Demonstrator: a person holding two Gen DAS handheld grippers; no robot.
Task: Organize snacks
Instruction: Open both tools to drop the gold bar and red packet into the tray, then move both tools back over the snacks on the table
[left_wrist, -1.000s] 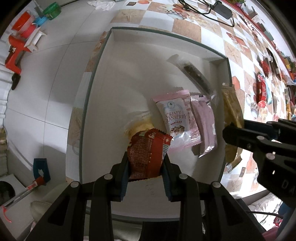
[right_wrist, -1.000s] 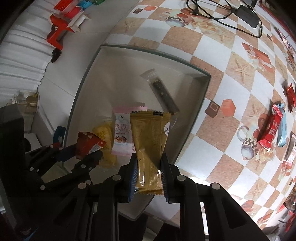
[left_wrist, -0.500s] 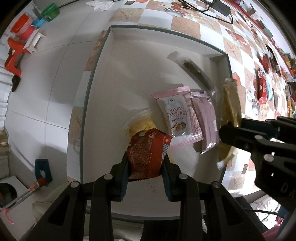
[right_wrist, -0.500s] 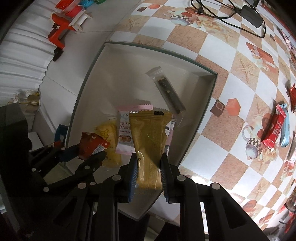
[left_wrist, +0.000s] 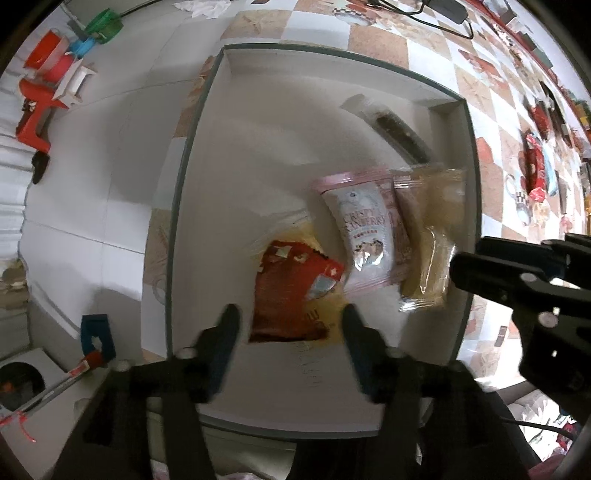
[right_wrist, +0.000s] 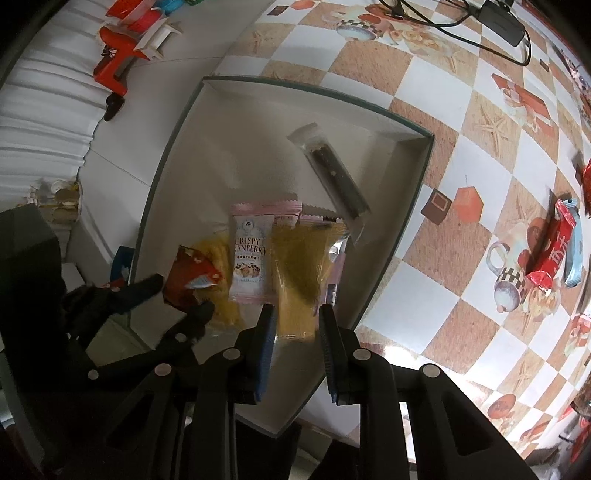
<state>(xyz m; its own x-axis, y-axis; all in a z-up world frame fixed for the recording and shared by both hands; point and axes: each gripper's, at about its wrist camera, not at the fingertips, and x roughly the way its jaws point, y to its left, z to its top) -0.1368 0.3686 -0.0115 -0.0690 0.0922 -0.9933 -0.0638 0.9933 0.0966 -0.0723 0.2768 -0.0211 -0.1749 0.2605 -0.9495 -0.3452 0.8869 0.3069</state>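
A white shallow box (left_wrist: 177, 221) with a green rim holds several snack packets. My left gripper (left_wrist: 290, 328) points down into its near end, and its jaws are opening. A red packet (left_wrist: 291, 291) lies loose between the spread fingers, on top of a yellow packet (right_wrist: 221, 266). My right gripper (right_wrist: 295, 321) is shut on the lower end of a golden packet (right_wrist: 299, 266), which hangs over the box's right side beside a pink cranberry packet (left_wrist: 365, 236). A dark bar in clear wrap (left_wrist: 399, 133) lies toward the far right corner.
More snack packets (right_wrist: 550, 254) lie on the checkered tablecloth to the right of the box. A black cable and adapter (right_wrist: 502, 22) run along the far edge. A red tool (left_wrist: 33, 107) and coloured reels sit on the white surface at the left.
My left jaws have spread apart and let go of the red packet, which now rests in the box. The right gripper still holds the golden packet, now further over the box.
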